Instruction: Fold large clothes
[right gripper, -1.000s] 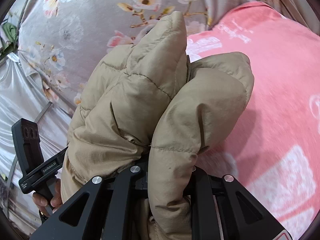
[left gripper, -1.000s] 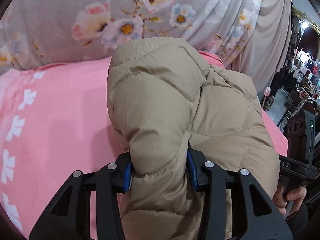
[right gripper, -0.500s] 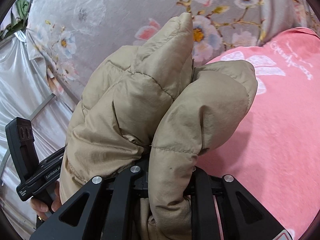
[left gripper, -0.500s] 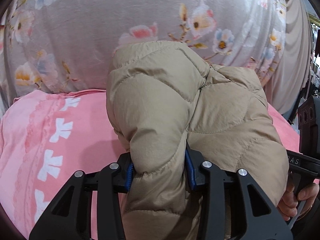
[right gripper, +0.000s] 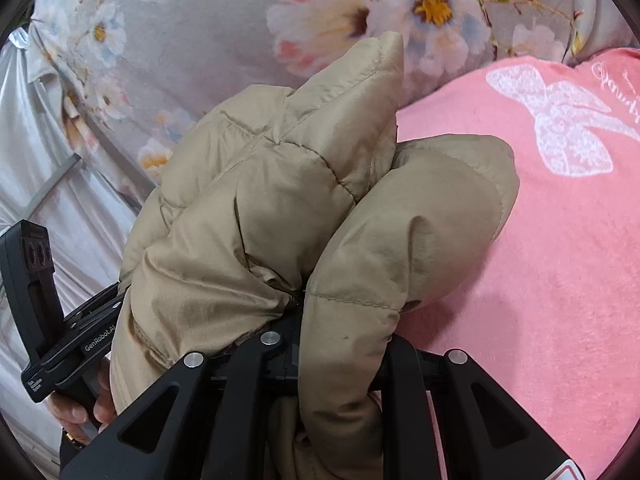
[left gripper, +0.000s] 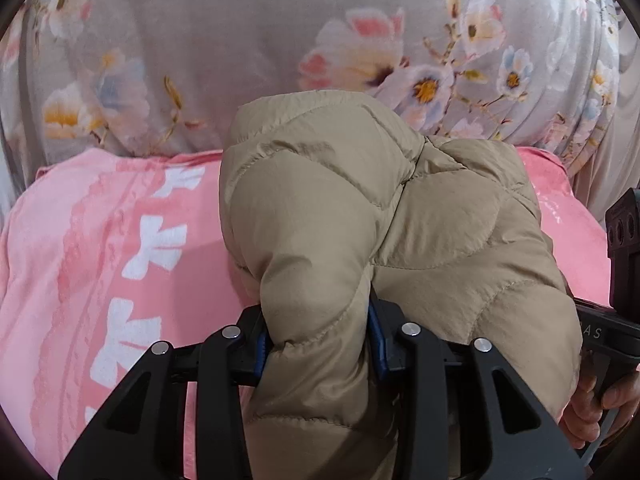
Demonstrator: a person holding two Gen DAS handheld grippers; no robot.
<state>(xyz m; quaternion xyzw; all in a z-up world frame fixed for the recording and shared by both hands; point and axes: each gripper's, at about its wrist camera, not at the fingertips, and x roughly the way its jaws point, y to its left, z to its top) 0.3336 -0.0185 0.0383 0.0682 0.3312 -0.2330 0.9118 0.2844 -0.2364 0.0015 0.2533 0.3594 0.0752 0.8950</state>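
Note:
A beige quilted puffer jacket (left gripper: 360,216) bulges up in front of both cameras, held above a pink bed. My left gripper (left gripper: 318,340) is shut on a thick fold of the jacket between its blue pads. My right gripper (right gripper: 340,348) is shut on another padded fold of the same jacket (right gripper: 280,200). Each gripper's fingertips are hidden in the fabric. The right gripper's body (left gripper: 624,248) shows at the right edge of the left wrist view. The left gripper's body (right gripper: 36,292) shows at the left edge of the right wrist view.
A pink blanket (left gripper: 100,260) with white bow prints covers the bed below; it also shows in the right wrist view (right gripper: 560,280). A grey floral curtain (left gripper: 240,40) hangs close behind. Silvery sheeting (right gripper: 36,140) hangs at the left.
Both grippers have swung with the jacket toward the floral curtain, which now fills more of each view. The grip on the jacket has not changed.

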